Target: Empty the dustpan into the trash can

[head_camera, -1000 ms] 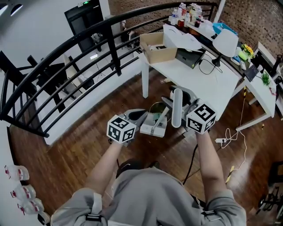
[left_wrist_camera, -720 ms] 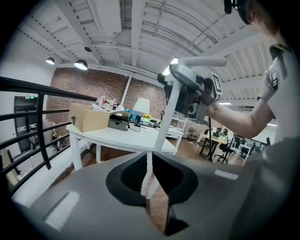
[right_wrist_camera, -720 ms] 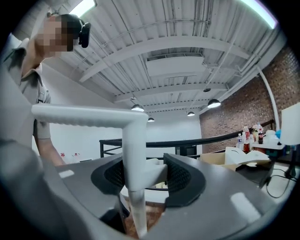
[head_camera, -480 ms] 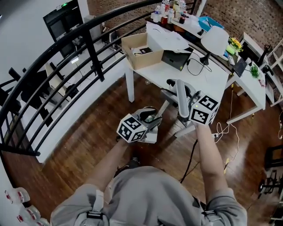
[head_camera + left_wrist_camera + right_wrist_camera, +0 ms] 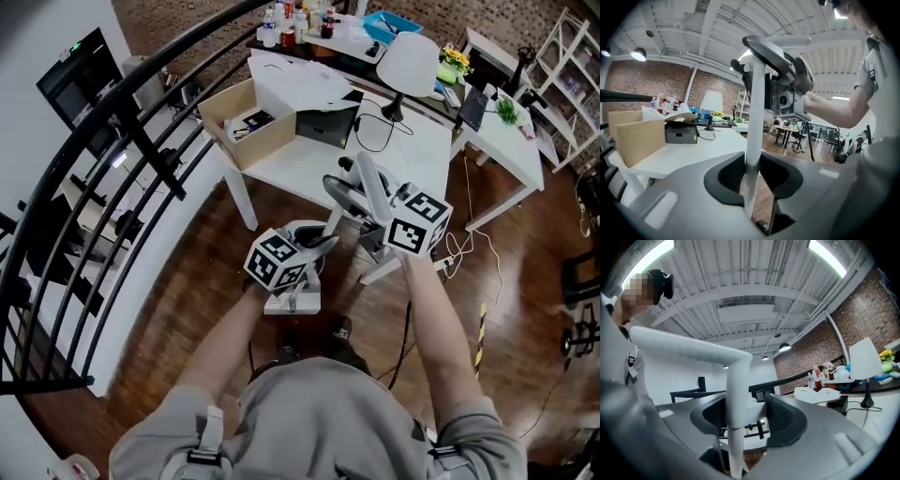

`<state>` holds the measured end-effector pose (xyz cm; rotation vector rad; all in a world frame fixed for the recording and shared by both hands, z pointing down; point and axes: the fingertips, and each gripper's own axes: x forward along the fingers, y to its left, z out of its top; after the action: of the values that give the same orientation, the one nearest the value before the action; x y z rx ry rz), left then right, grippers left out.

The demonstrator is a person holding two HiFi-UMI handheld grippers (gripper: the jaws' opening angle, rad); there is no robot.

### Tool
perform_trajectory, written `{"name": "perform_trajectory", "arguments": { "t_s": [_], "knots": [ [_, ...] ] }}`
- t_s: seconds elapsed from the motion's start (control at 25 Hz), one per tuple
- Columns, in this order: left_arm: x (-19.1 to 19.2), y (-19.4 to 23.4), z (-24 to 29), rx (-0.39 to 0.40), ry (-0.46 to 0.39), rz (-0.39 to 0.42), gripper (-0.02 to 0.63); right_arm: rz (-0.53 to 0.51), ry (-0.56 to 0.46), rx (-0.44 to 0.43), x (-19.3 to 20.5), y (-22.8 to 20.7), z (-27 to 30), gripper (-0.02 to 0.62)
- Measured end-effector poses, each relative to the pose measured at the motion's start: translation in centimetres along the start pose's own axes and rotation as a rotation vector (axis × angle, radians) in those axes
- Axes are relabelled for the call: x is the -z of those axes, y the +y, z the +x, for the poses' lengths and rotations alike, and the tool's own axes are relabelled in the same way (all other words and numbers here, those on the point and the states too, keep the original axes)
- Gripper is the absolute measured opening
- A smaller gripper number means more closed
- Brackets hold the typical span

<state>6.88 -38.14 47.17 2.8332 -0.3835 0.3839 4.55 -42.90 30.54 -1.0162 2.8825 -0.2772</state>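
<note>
A white long-handled dustpan hangs in front of me. Its pan [image 5: 293, 300] is low over the wooden floor and its thick handle [image 5: 370, 187] is up near the table. My right gripper [image 5: 366, 202] is shut on the handle [image 5: 736, 380], whose top bar runs off to the left. My left gripper [image 5: 323, 246] has just been closing, and the thin pole [image 5: 754, 117] now stands between its pads, which touch it on both sides. From the left gripper view the right gripper [image 5: 787, 93] shows at the pole's top. I cannot make out the trash can.
A white table [image 5: 412, 150] stands just ahead, with an open cardboard box [image 5: 246, 127], a black case and a white lamp [image 5: 408, 61] on it. The black railing [image 5: 131, 122] curves along the left. Cables [image 5: 469, 253] lie on the floor at the right.
Both hands and the dustpan have swung away from the railing toward the table. The left gripper moved from beside the pan onto the pole. The round bin seen earlier is out of sight.
</note>
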Motion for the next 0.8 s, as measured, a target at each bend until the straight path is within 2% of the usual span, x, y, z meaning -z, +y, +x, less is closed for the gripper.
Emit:
{"name": "perform_trajectory", "arguments": {
  "t_s": [0.12, 0.28, 0.56, 0.8],
  "knots": [
    [-0.8, 1.7, 1.6, 0.023, 0.040, -0.031, 0.098, 0.035, -0.027, 0.014, -0.3, -2.4, -1.6, 0.249],
    [-1.5, 3.8, 3.8, 0.034, 0.076, -0.075, 0.098, 0.091, -0.051, 0.043, 0.2, -6.3, -4.6, 0.249],
    [-2.9, 7.7, 7.4, 0.028, 0.084, -0.179, 0.101, 0.135, -0.042, 0.095, 1.3, -10.7, -7.7, 0.249],
    [-3.5, 10.9, 8.9, 0.002, 0.052, -0.288, 0.109, 0.160, -0.037, 0.129, 2.0, -13.5, -9.1, 0.247]
  ]
}}
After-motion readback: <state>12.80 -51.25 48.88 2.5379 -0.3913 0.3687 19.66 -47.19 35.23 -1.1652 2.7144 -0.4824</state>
